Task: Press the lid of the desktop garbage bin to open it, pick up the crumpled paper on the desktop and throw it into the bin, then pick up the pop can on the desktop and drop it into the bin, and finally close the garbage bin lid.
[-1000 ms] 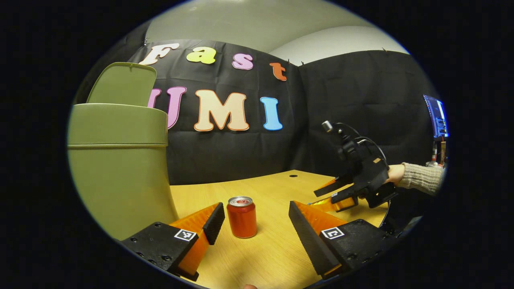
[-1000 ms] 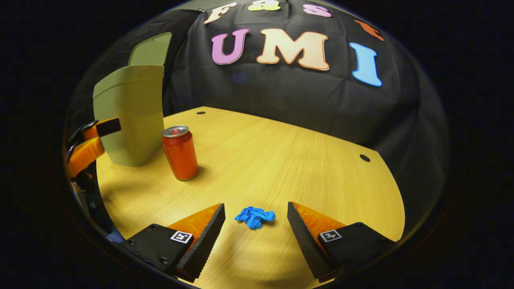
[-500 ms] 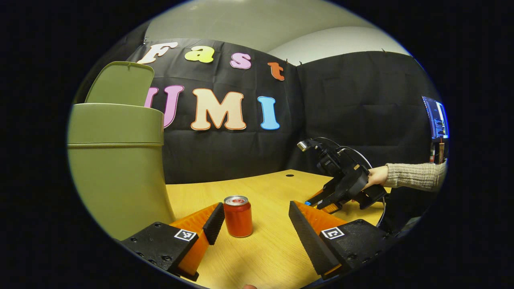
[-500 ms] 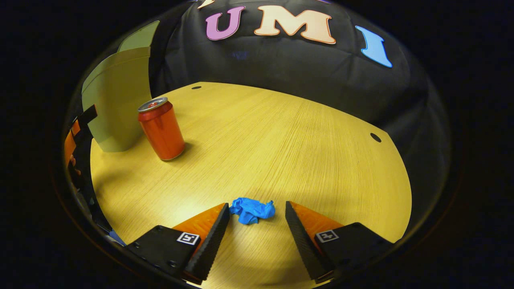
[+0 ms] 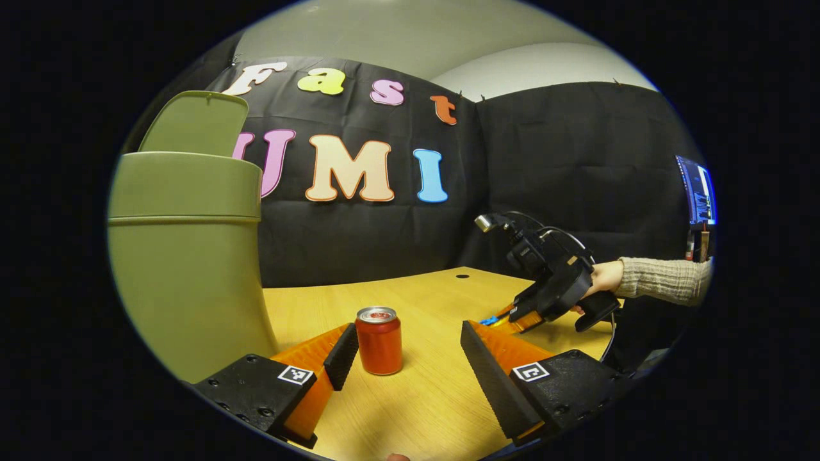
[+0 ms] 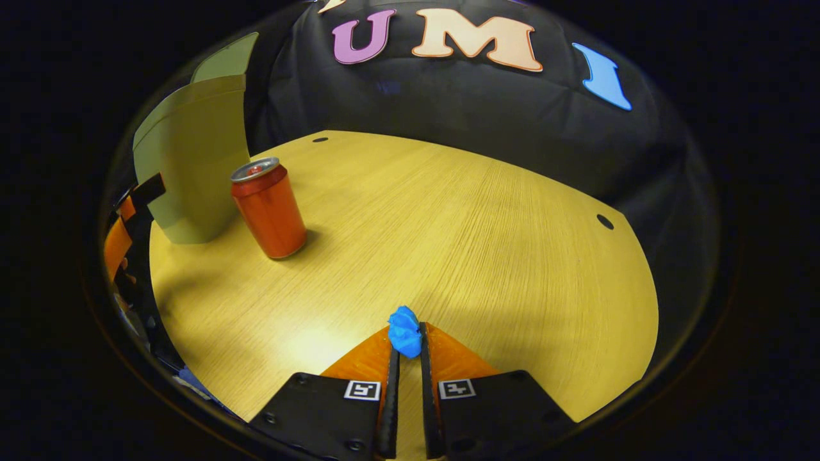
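The olive-green bin [image 5: 186,256] stands at the left with its lid [image 5: 195,123] tipped up open; it also shows in the right gripper view [image 6: 192,160]. A red pop can [image 5: 379,340] stands upright on the desk, just ahead of my open left gripper [image 5: 403,349] and nearer its left finger. The same can [image 6: 269,209] stands beside the bin in the right gripper view. My right gripper [image 6: 406,339] is shut on the blue crumpled paper [image 6: 404,330], low over the desk. In the left gripper view that gripper [image 5: 506,318] shows farther off, held by a hand.
The wooden desk [image 6: 461,243] has small round holes near its far edge [image 6: 604,221]. A sleeved arm [image 5: 663,280] reaches in from the right. A lit screen [image 5: 698,189] hangs at the far right. Black cloth walls stand behind the desk.
My right gripper came down around the blue paper and closed on it. The left gripper stayed open near the can, barely shifting.
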